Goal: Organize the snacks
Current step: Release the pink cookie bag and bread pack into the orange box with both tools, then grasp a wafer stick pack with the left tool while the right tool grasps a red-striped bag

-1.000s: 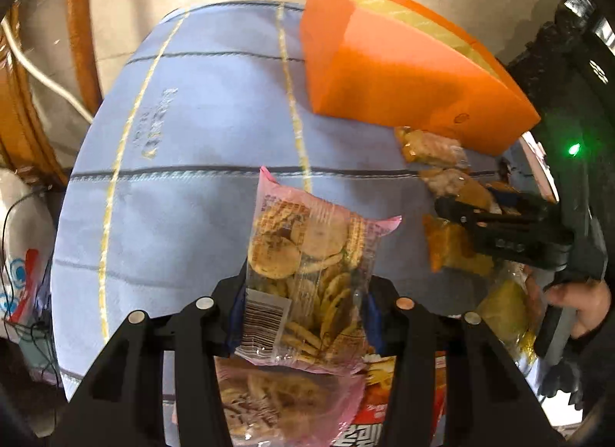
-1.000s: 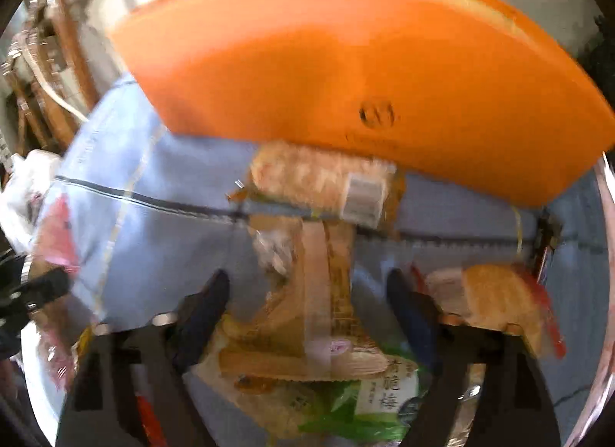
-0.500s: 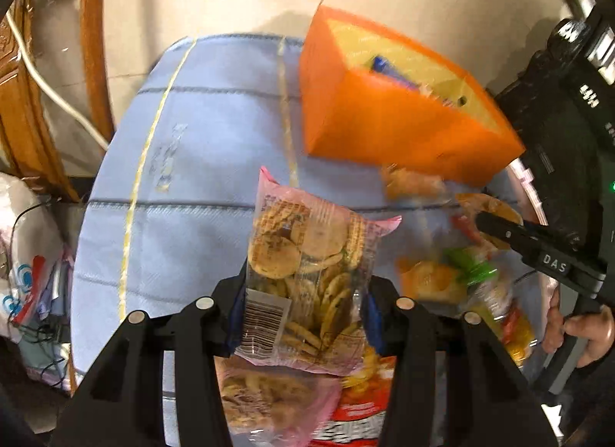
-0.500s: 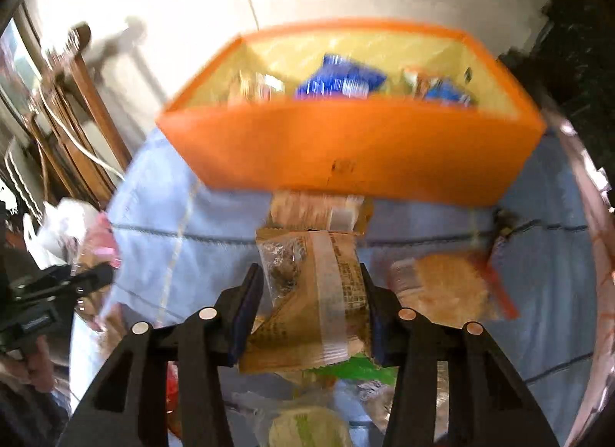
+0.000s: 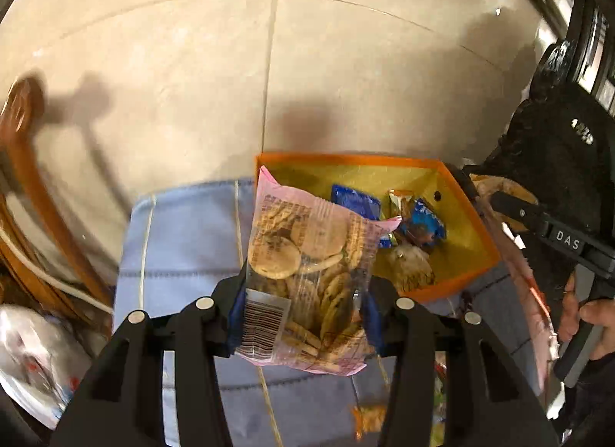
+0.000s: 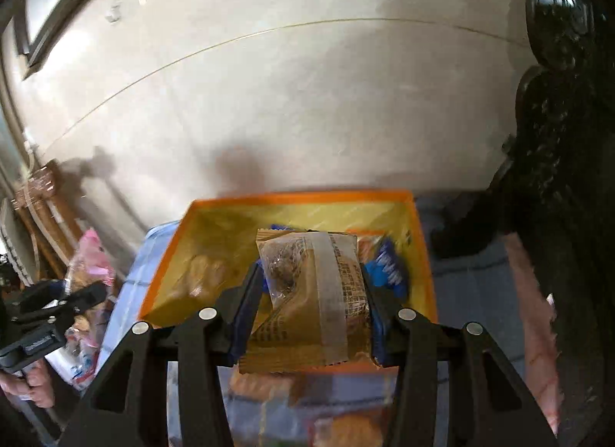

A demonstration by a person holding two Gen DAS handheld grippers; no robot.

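So both tongs clenched: right gripper (image 6: pixel 313 293) w/ brown snack pack (image 6: pixel 311 301) already over the orange bin (image 6: pixel 169 274), nearer than left gripper (image 5: pixel 303 304) w/ cookie bag (image 5: pixel 307 274), bin ahead-right.

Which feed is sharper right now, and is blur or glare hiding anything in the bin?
Left wrist view: sharper; the cookie bag in the left gripper and the blue packets in the orange bin read clearly, with a small ceiling glare spot. Right wrist view: motion-smeared; the brown snack pack in the right gripper is legible, bin contents and foreground blurred.
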